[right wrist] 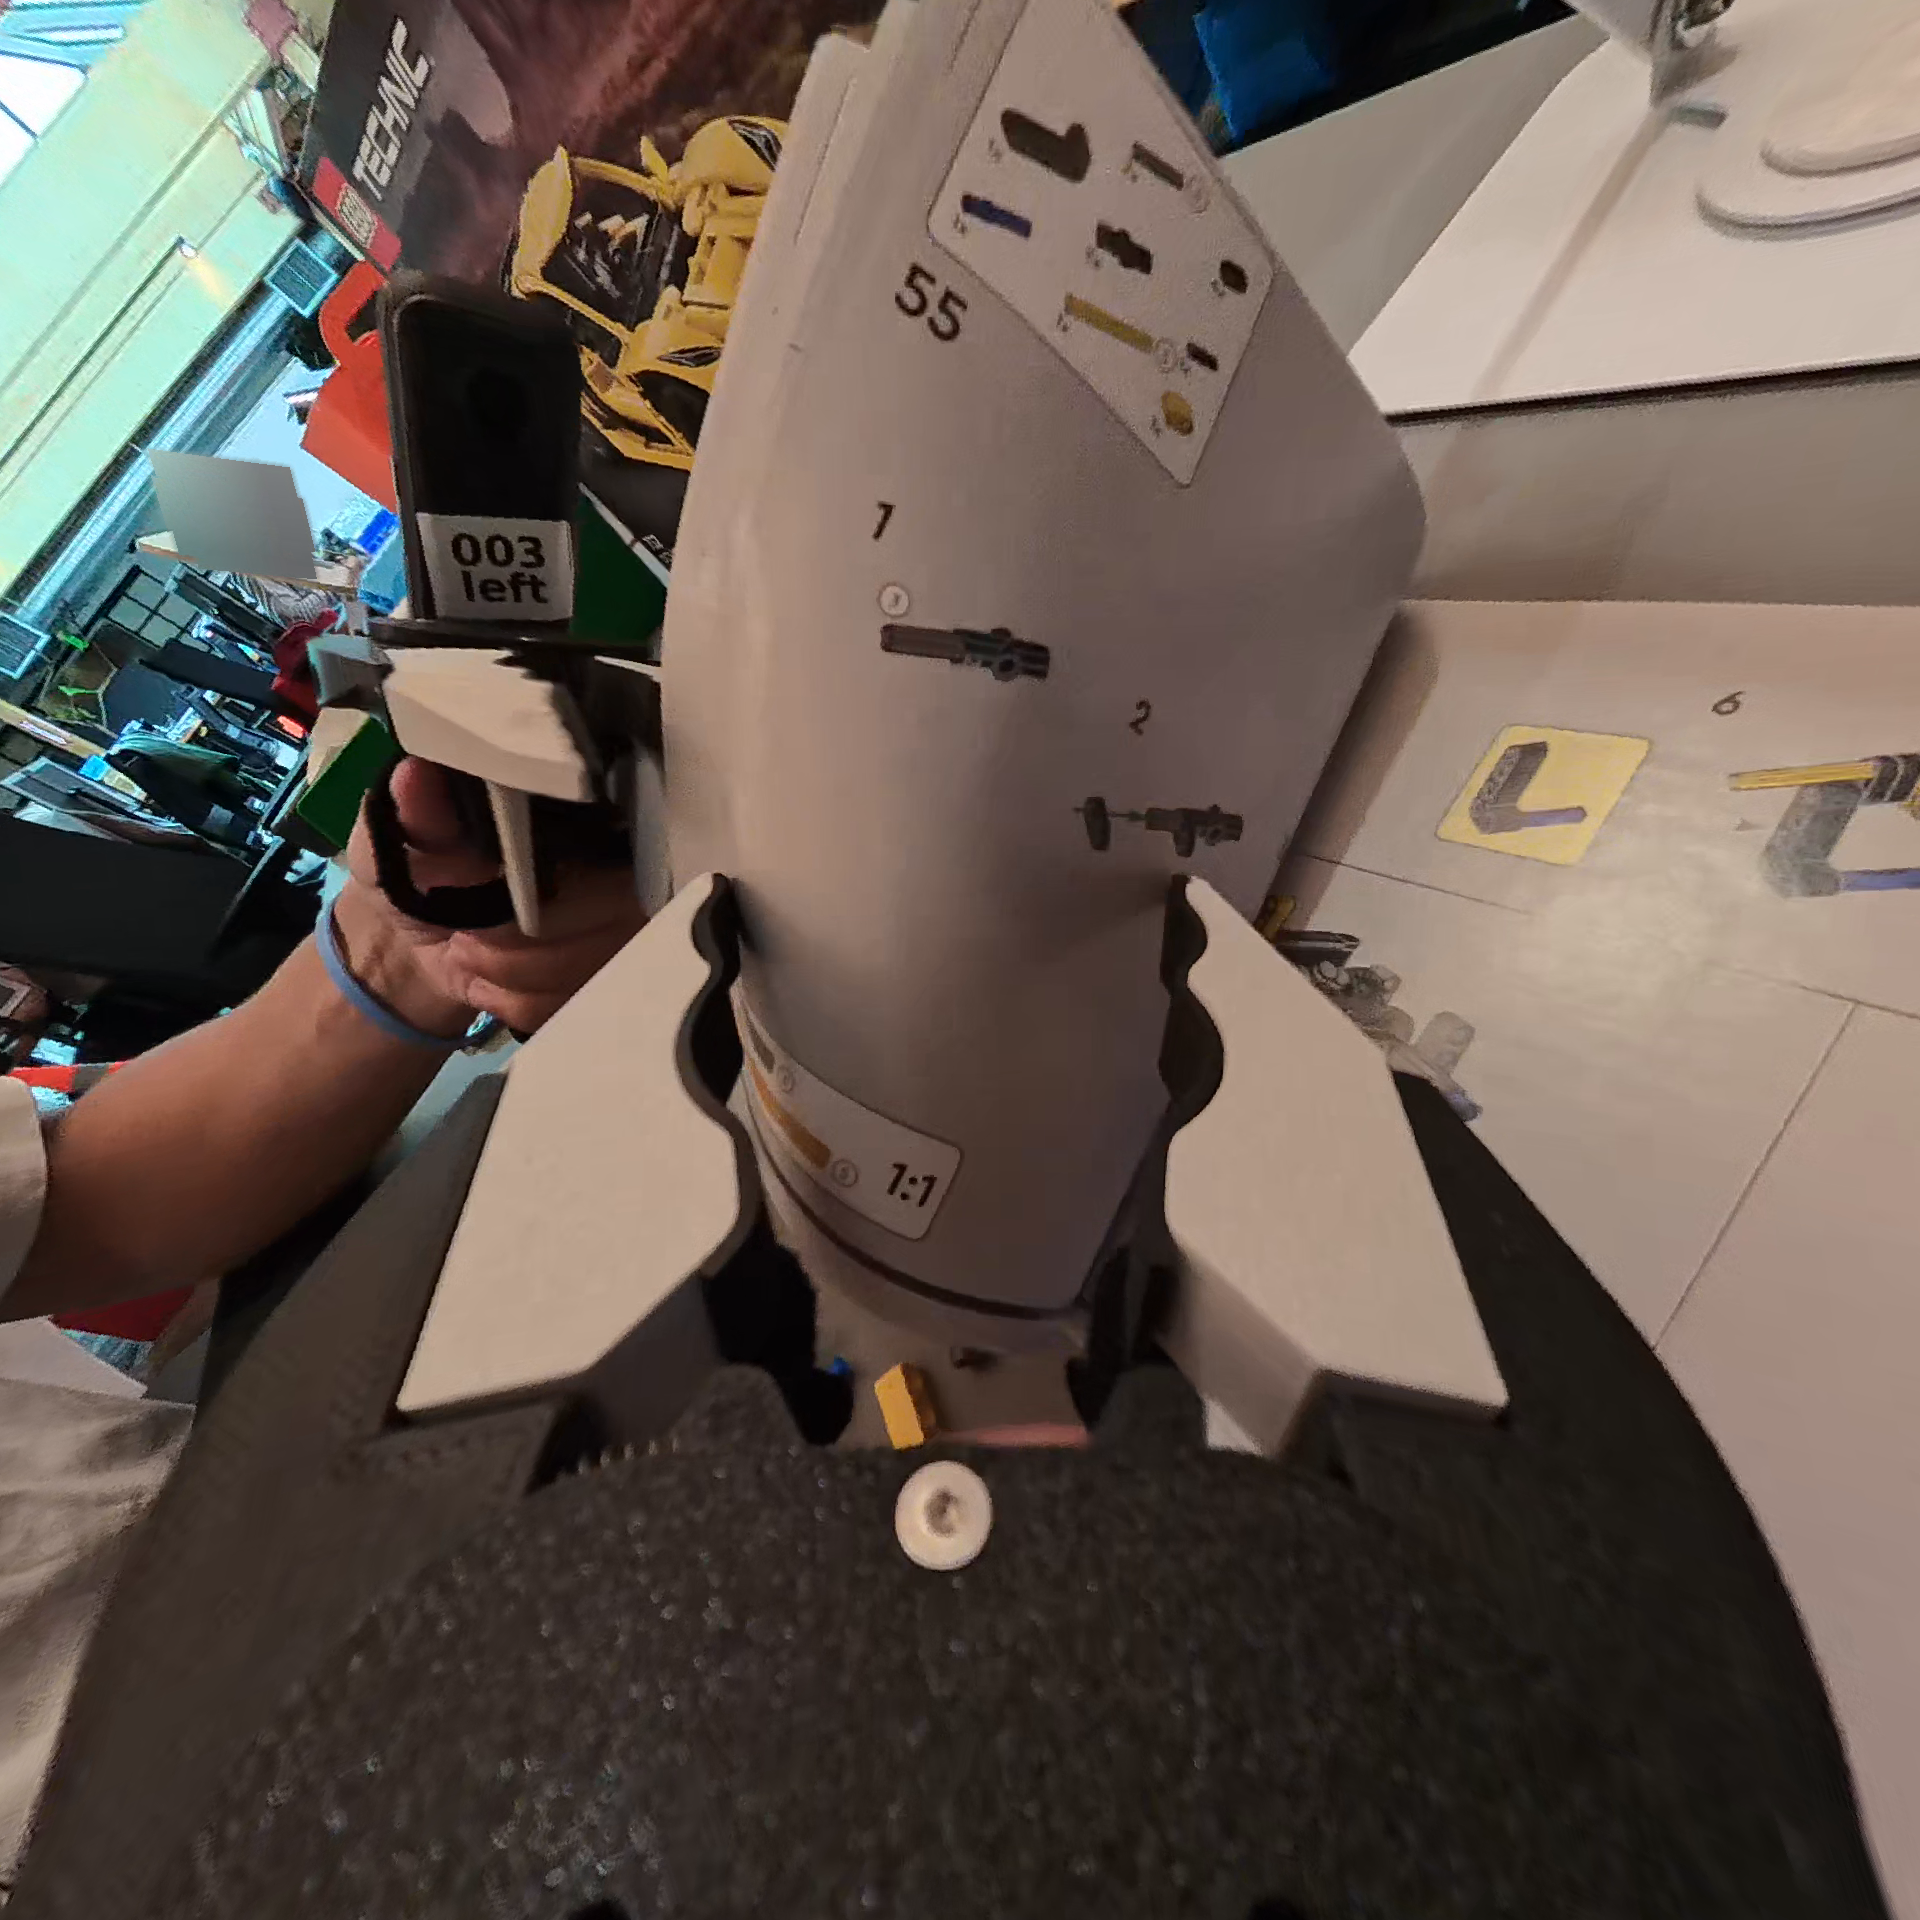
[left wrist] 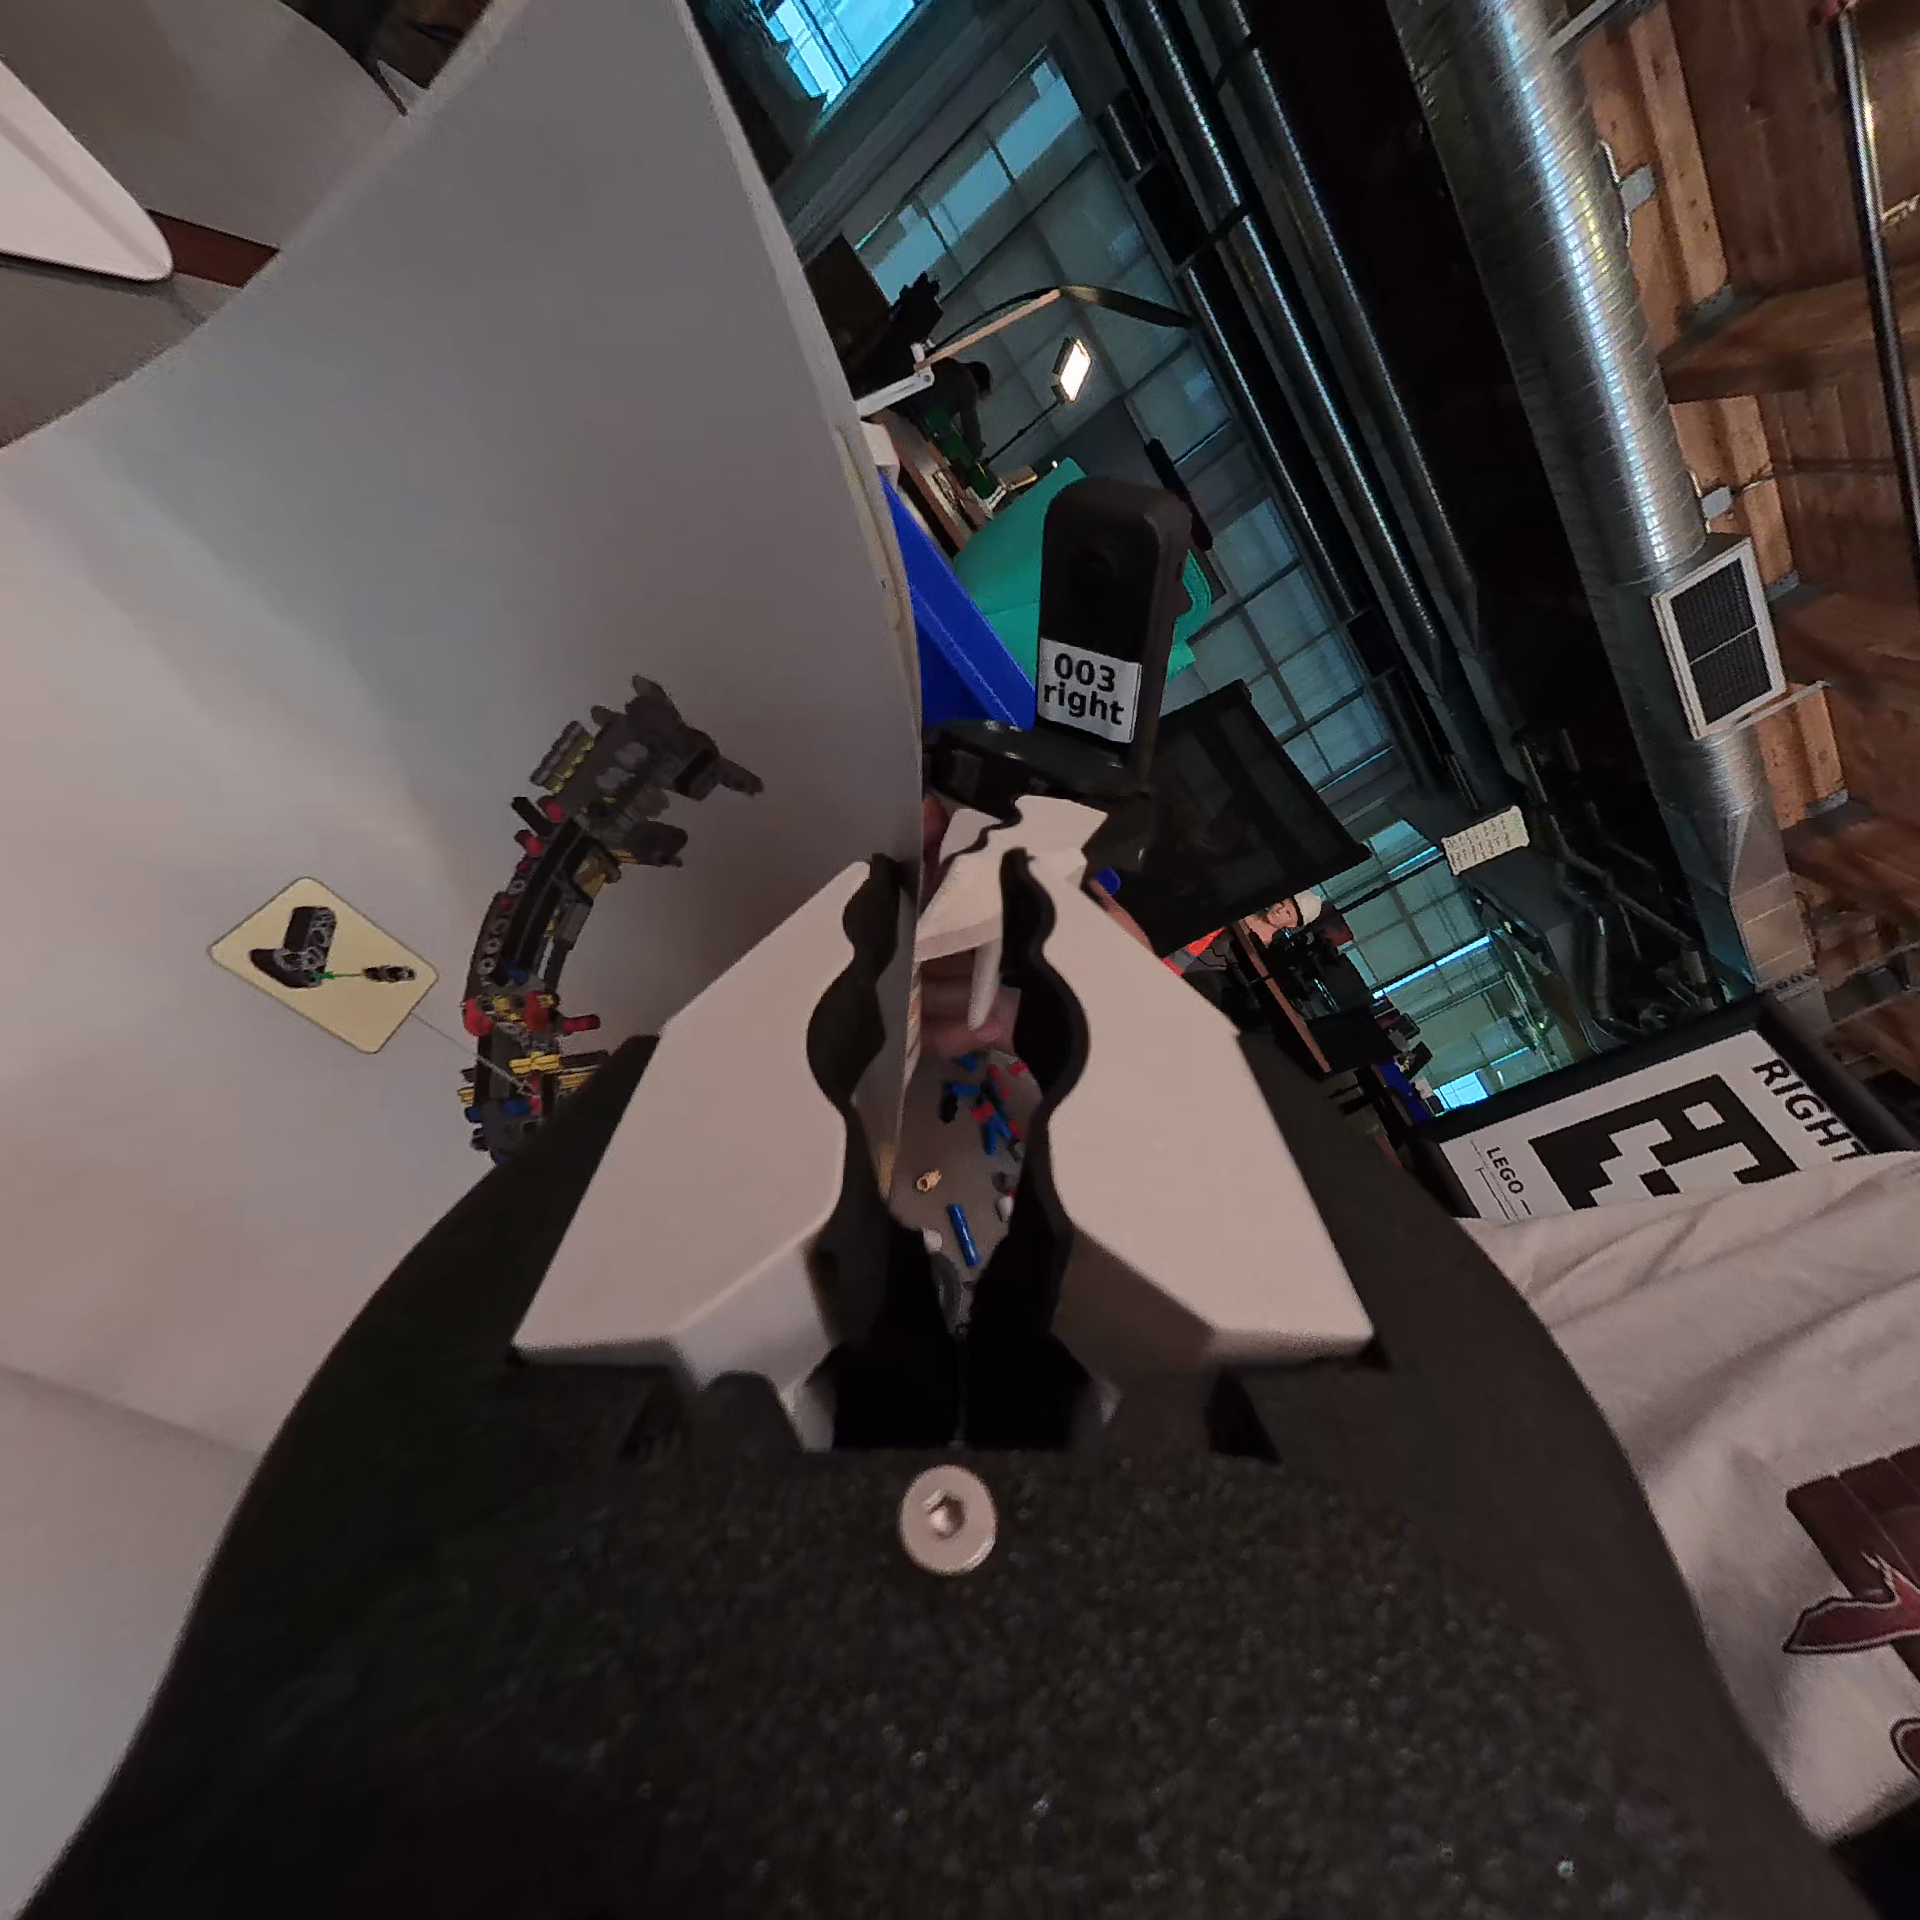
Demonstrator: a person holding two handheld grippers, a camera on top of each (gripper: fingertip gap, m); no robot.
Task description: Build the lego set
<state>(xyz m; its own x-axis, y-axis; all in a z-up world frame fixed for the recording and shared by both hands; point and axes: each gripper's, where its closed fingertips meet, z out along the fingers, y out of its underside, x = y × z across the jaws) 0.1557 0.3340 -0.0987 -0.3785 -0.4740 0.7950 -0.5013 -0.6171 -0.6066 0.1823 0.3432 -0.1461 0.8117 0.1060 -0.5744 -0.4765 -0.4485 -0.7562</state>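
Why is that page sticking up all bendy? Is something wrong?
Yes, a bit odd. One page of the instruction book stands up curled instead of lying flat. The left claw pinches its edge, and it bulges between the right claw's open fingers. No tear shows.

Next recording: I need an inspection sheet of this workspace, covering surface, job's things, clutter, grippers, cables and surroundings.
Surface: grey tabletop, mostly hidden.
Job's things: white paper instruction booklet, one page lifted; small blue and red loose pieces; yellow brick.
Clutter: printed set box with yellow vehicle.
Grippers: left gripper jaws pinch the page edge; right gripper jaws open around the page.
Cables: nothing seen.
Surroundings: silver duct, windows.
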